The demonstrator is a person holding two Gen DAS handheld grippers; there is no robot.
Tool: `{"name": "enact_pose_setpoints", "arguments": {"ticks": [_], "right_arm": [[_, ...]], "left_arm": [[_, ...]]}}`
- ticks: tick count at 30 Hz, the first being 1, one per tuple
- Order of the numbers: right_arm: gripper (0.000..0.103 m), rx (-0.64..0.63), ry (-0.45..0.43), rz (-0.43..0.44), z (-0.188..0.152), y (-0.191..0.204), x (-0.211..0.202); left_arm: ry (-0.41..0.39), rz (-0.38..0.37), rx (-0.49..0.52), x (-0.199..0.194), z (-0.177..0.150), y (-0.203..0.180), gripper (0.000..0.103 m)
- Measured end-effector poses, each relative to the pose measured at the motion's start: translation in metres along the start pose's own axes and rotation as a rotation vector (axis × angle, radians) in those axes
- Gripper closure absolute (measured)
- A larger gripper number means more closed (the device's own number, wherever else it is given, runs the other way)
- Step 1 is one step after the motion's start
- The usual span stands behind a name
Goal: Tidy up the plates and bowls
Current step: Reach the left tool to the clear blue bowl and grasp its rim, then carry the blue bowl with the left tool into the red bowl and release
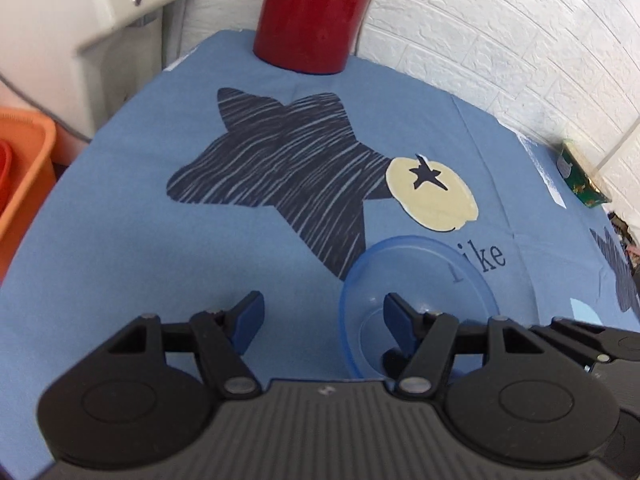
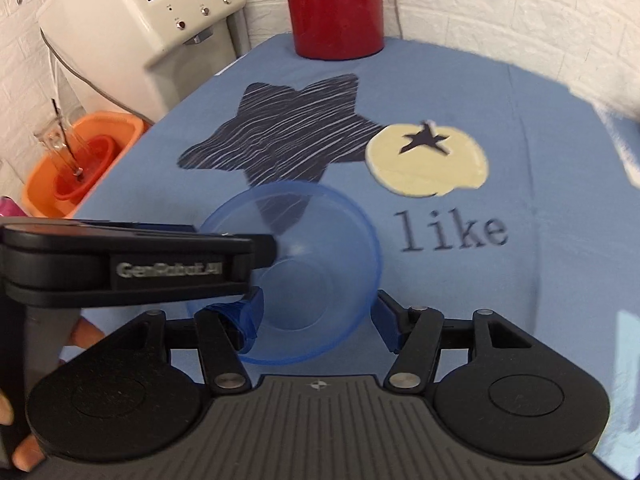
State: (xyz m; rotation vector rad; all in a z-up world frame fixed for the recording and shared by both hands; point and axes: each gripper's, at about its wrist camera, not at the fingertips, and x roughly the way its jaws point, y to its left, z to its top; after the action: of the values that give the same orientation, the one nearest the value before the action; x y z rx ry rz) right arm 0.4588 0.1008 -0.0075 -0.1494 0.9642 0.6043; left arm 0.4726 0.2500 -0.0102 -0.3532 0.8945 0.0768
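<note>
A translucent blue bowl [image 1: 416, 280] [image 2: 312, 264] stands on the blue tablecloth [image 1: 120, 260] [image 2: 520, 300] near its front edge. My left gripper [image 1: 324, 320] is open; its right finger is inside the bowl and its left finger outside the bowl's left rim. In the right wrist view the left gripper [image 2: 264, 252] reaches in from the left over that rim. My right gripper [image 2: 316, 320] is open too, with one finger within the bowl's outline and the other just outside the right rim. Whether any pad touches the bowl I cannot tell.
A red cylindrical container [image 1: 312, 12] [image 2: 332, 8] stands at the table's far edge against a white brick wall. A white machine [image 2: 140, 20] is at the back left. An orange basin [image 2: 80, 164] with a red bowl sits left of the table. A green box [image 1: 584, 176] lies far right.
</note>
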Motion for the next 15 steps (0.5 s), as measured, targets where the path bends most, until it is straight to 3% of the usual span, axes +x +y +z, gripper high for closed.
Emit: {"name": "enact_pose_setpoints", "arguments": {"ticks": [3, 7, 15], "right_arm": [[0.058, 0.019, 0.002, 0.05, -0.002, 0.008, -0.002], [0.055, -0.035, -0.004, -0.018, -0.003, 0.026, -0.011], [0.055, 0.009, -0.018, -0.019, -0.02, 0.021, -0.054]], "left_arm": [[0.022, -0.008, 0.036, 0.0, -0.001, -0.007, 0.075], [0.059, -0.044, 0.023, -0.005, -0.004, -0.007, 0.075], [0.058, -0.102, 0.053, -0.048, -0.02, -0.034, 0.076]]}}
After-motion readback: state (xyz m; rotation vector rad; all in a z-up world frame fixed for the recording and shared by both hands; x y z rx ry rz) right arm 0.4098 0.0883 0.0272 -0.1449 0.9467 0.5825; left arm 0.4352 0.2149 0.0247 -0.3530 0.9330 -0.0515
